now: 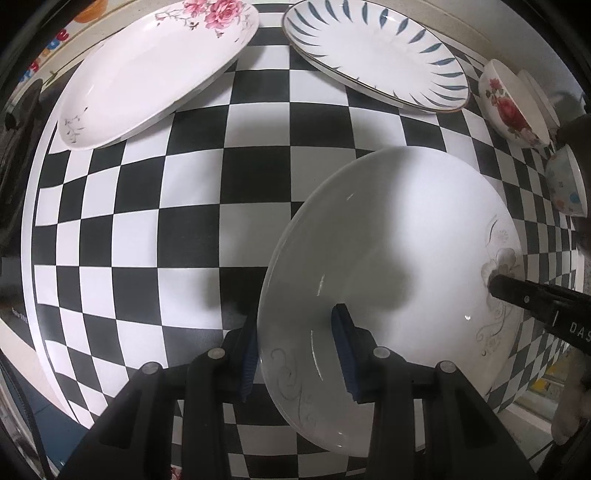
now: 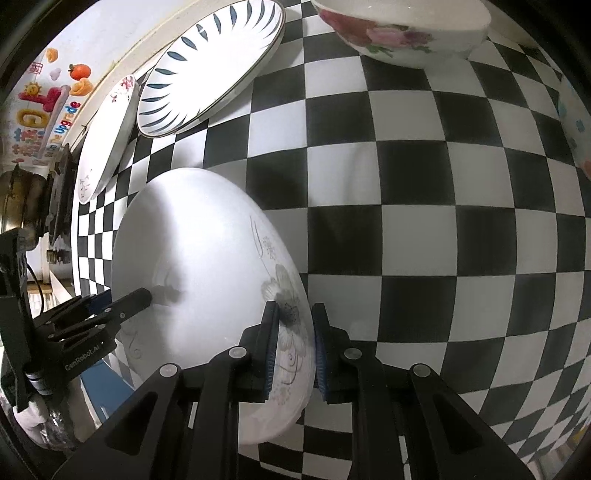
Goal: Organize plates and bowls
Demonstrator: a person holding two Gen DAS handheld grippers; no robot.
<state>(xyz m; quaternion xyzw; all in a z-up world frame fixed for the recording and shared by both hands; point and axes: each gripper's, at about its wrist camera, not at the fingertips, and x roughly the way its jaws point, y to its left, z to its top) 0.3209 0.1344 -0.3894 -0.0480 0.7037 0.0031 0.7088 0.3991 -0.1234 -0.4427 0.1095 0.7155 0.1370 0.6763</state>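
A round white plate with grey flower prints point(image 1: 399, 240) point(image 2: 207, 251) is held over the checkered cloth by both grippers. My left gripper point(image 1: 295, 354) is shut on its near rim, one finger under and one on top. My right gripper point(image 2: 293, 347) is shut on the opposite rim by the grey flower; its finger point(image 1: 517, 291) shows at the right of the left wrist view. The left gripper point(image 2: 140, 299) shows at the left of the right wrist view.
On the checkered cloth point(image 1: 192, 206) lie an oval pink-flower platter point(image 1: 155, 70) point(image 2: 107, 140) and an oval blue-leaf platter point(image 1: 376, 51) point(image 2: 210, 70). A rose bowl point(image 1: 513, 107) point(image 2: 402, 29) and a dotted bowl point(image 1: 565, 184) point(image 2: 572, 122) sit at the right.
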